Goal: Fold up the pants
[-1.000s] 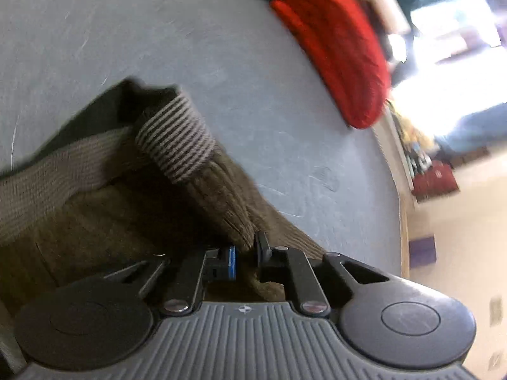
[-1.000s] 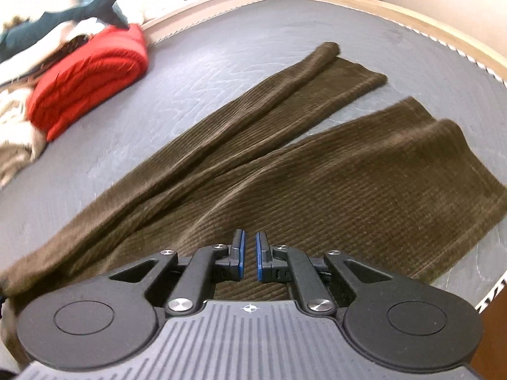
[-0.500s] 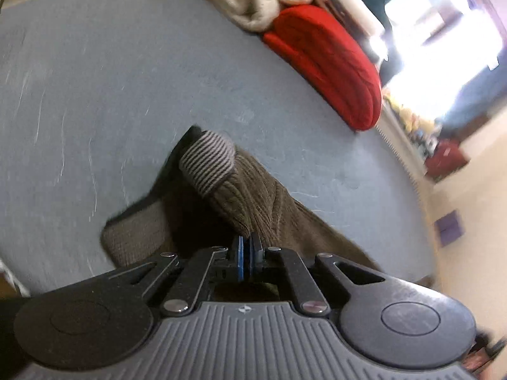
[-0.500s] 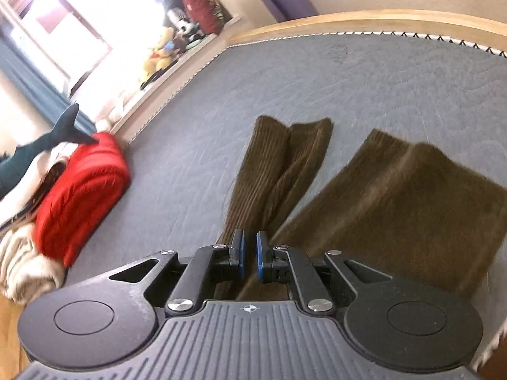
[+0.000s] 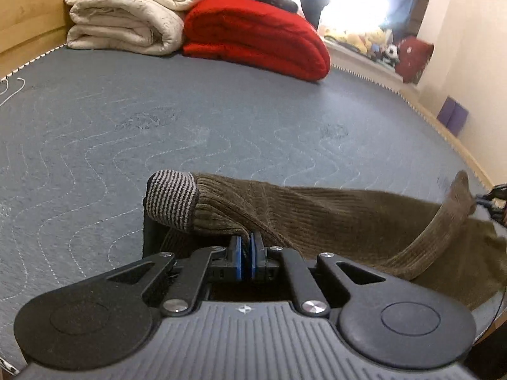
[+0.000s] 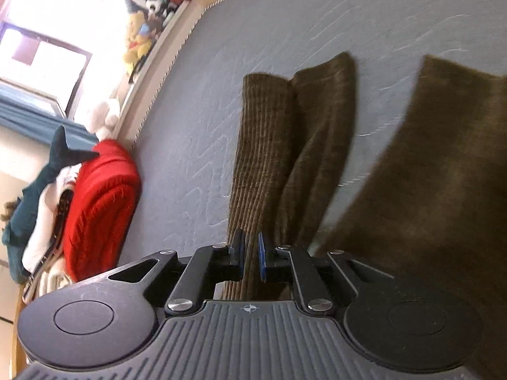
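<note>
Grey quilted mattress (image 5: 133, 120) fills the scene, with a folded red blanket (image 5: 253, 31) and a white quilt (image 5: 126, 9) stacked at its far edge and plush toys (image 6: 139, 44) lining a bright sill. Brown corduroy pants (image 5: 317, 209) lie across the near side, striped waistband (image 5: 172, 199) turned outward. Left gripper (image 5: 246, 255) has its fingers clamped on cloth just below that waistband. Right gripper (image 6: 251, 258) has its fingers narrowly apart around a ribbed fold of one leg (image 6: 263, 145); a firm pinch cannot be confirmed. Both legs stretch away, cuffs side by side.
</note>
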`<state>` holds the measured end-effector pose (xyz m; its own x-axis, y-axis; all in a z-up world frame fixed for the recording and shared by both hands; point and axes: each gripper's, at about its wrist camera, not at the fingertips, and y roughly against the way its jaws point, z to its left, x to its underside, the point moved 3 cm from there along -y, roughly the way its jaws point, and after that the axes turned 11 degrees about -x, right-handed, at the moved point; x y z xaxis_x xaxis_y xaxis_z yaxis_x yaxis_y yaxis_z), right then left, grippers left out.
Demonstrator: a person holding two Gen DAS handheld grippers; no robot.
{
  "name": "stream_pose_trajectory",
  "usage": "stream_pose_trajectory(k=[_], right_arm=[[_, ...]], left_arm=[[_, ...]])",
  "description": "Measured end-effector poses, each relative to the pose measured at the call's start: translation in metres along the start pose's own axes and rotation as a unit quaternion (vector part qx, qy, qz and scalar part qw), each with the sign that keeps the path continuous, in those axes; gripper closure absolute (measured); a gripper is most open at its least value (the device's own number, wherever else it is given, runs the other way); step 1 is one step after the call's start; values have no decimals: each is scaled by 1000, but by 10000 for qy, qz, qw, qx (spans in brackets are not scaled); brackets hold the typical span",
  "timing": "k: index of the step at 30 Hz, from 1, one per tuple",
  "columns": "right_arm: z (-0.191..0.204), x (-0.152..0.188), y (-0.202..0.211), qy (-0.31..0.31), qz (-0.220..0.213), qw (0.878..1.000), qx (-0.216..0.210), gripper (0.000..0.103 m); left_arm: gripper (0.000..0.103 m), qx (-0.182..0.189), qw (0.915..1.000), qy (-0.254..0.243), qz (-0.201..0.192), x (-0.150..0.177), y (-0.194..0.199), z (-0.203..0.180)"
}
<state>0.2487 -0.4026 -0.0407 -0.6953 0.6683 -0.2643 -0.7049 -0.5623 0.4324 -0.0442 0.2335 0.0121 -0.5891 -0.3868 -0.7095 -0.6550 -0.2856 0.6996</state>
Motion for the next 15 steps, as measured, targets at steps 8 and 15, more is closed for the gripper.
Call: stream_pose_trajectory(k=[8, 15], right_arm=[[-3, -9, -43, -27, 151, 9994, 311, 90], [8, -13, -27, 176, -96, 9981, 574, 78]], left_arm=[[97, 81, 9994, 340, 77, -2, 7, 18], [96, 169, 9983, 517, 195, -3, 5, 21]])
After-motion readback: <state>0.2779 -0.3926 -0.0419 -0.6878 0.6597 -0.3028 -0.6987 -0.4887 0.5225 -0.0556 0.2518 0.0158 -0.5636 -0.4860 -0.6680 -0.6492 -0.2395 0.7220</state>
